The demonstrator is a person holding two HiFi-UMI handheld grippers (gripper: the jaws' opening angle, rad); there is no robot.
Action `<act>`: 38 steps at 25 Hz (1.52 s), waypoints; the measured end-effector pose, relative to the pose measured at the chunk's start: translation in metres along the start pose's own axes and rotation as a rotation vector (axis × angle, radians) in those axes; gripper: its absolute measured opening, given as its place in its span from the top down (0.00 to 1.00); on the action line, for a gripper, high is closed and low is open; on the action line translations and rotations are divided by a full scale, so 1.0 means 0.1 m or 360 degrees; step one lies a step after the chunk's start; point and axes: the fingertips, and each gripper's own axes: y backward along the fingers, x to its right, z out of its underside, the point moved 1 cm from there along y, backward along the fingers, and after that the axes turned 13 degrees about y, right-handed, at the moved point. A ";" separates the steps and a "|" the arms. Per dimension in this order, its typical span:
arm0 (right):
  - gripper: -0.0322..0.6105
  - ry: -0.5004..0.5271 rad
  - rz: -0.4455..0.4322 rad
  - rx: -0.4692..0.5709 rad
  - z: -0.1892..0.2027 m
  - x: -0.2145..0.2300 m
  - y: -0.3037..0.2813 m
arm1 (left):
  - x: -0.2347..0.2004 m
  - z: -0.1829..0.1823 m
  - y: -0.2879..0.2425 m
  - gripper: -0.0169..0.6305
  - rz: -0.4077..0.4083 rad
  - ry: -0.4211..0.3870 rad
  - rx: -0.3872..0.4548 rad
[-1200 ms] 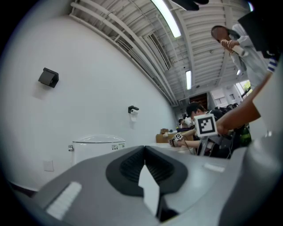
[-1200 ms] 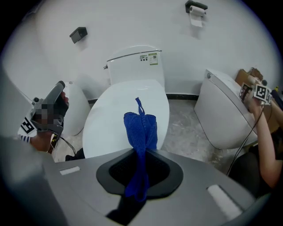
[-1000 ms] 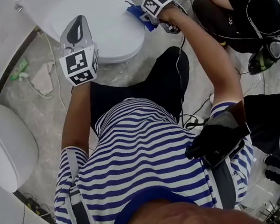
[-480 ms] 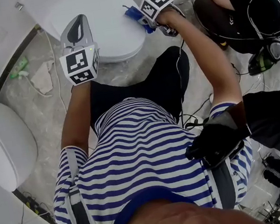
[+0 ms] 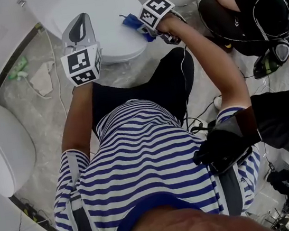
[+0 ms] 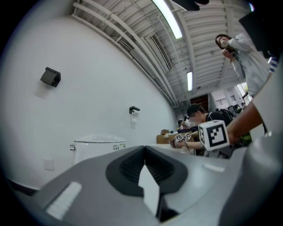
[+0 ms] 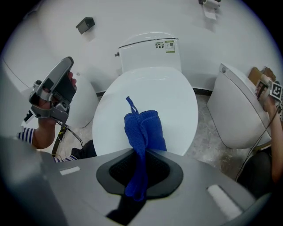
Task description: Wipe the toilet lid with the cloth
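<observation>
Sliding inward from the right rim of the toilet lid [image 5: 101, 17], the right tongs [image 5: 141, 26] and the blue cloth [image 5: 131, 20] they carry now sit a little nearer the lid's middle than a second ago. The left tongs [image 5: 81, 21] have scarcely shifted.

Seen from the right gripper view, the right tongs [image 7: 140, 154] are pinching the cloth [image 7: 143, 130] at its bunched middle. A folded wad pokes out ahead of the tips over the lid's near half, and a tail hangs back through the jaws. Whether the wad actually presses on the lid [image 7: 177, 101] I cannot tell.

The left tongs [image 6: 144, 149] are pressed together at the tips with nothing between them, held over the lid's left side.

The cloth is looped terry – soft, light and limp, so it will fold and drag rather than push. Pinching it at the bunch looks right, as that leaves a padded nose to bear on the surface. A small hanging loop sticks up at its far end.

The lid is a glossy white oval, hard and slick, probably plastic, and the cloth should glide over it easily. Behind it stands the boxy white cistern [image 7: 150, 50].
</observation>
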 end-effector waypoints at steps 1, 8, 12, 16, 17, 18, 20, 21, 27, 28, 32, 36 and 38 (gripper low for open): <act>0.87 0.0007 -0.0015 0.0004 -0.01 -0.05 -0.01 | 0.00 0.01 0.00 0.97 0.0001 0.0000 0.0000; 0.87 0.0080 -0.0063 0.0013 -0.10 -0.42 -0.07 | -0.01 0.00 0.07 0.97 -0.0006 0.0015 0.0006; 0.87 0.0125 -0.0133 0.0011 -0.22 -0.72 -0.12 | -0.08 -0.05 0.13 0.97 -0.0012 0.0029 0.0025; 0.87 0.0194 -0.0184 0.0003 -0.33 -0.84 -0.23 | -0.15 0.02 0.08 0.97 -0.0033 0.0025 0.0014; 0.87 0.0209 -0.0198 0.0002 -0.35 -0.86 -0.25 | -0.16 0.03 0.07 0.97 -0.0038 0.0022 0.0012; 0.87 0.0222 -0.0213 0.0001 -0.36 -0.89 -0.27 | -0.16 0.04 0.06 0.97 -0.0042 0.0020 0.0010; 0.87 0.0242 -0.0241 0.0003 -0.39 -0.97 -0.29 | -0.16 0.03 0.08 0.97 -0.0046 0.0014 0.0009; 0.87 0.0250 -0.0256 0.0006 -0.41 -1.02 -0.29 | -0.16 0.02 0.09 0.97 -0.0048 0.0012 0.0011; 0.87 0.0300 -0.0362 0.0018 -0.56 -1.29 -0.39 | -0.26 0.00 0.12 0.97 -0.0076 0.0003 0.0016; 0.87 0.0308 -0.0379 0.0019 -0.58 -1.33 -0.41 | -0.28 -0.01 0.13 0.97 -0.0082 0.0001 0.0016; 0.87 0.0332 -0.0445 0.0038 -0.66 -1.53 -0.42 | -0.32 -0.07 0.20 0.97 -0.0100 -0.0011 0.0024; 0.87 0.0358 -0.0496 0.0057 -0.71 -1.66 -0.47 | -0.34 -0.08 0.23 0.97 -0.0118 -0.0022 0.0020; 0.87 0.0370 -0.0516 0.0070 -0.74 -1.71 -0.48 | -0.35 -0.10 0.25 0.97 -0.0126 -0.0025 0.0022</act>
